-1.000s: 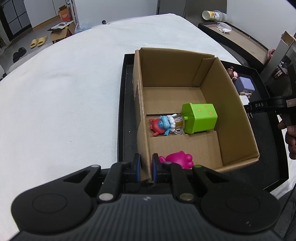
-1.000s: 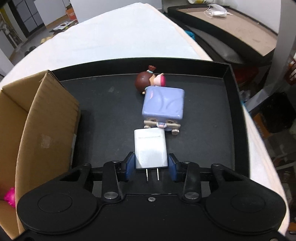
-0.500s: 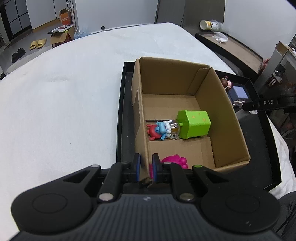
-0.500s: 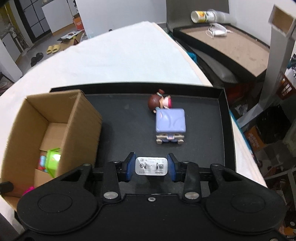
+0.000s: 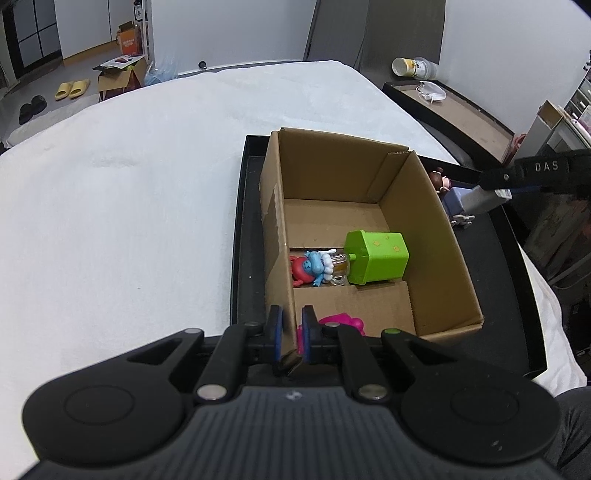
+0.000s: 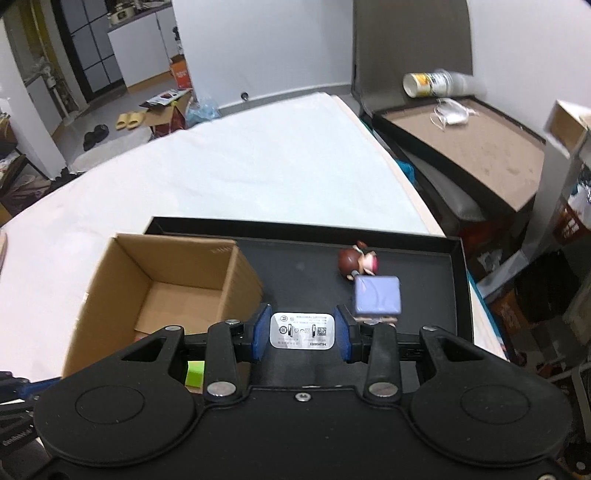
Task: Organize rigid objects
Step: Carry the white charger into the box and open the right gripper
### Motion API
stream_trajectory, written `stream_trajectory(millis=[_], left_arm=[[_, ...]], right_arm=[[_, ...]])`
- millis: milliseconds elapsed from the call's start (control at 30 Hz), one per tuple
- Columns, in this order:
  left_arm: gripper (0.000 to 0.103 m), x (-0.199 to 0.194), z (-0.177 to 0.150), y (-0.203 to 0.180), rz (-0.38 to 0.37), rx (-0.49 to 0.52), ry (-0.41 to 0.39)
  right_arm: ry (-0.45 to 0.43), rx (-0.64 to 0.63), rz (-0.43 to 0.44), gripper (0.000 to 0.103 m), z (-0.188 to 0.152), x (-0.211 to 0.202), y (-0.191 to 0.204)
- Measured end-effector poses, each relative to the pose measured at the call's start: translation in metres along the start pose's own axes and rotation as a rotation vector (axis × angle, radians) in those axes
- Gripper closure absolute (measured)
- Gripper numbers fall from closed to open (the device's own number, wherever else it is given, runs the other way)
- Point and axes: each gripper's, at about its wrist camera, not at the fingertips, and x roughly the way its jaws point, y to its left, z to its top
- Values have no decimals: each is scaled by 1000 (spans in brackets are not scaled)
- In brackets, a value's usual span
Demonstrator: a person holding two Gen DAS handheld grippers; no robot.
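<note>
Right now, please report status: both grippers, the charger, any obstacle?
Left gripper shut on box wall. Right gripper shut on charger, above tray. Nothing in the way.

I seem to be in a lived-in home. I work over a bed (image 5: 147,192) spread with a white cover. Past its far edge, yellow slippers (image 5: 72,88) and black shoes (image 5: 32,109) lie on the floor beside an open cardboard box (image 5: 120,79) of odds and ends. Farther back I see white kitchen cabinets (image 6: 136,48) with a pot (image 6: 120,14) on top. Off the bed's right edge, a face mask (image 6: 452,114) and a tipped paper cup (image 6: 423,85) lie on a low surface.
</note>
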Motion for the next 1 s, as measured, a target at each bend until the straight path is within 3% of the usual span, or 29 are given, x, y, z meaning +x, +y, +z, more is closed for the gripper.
stream_trajectory(millis=[533,1000], left_arm=[[93,3,0,10,-37,-14,5],[93,2,-2,20,-88,-41,-8]], right_arm=[[-30,-69,11,67,22,-8,54],[22,-128,64,67,26,7,103]])
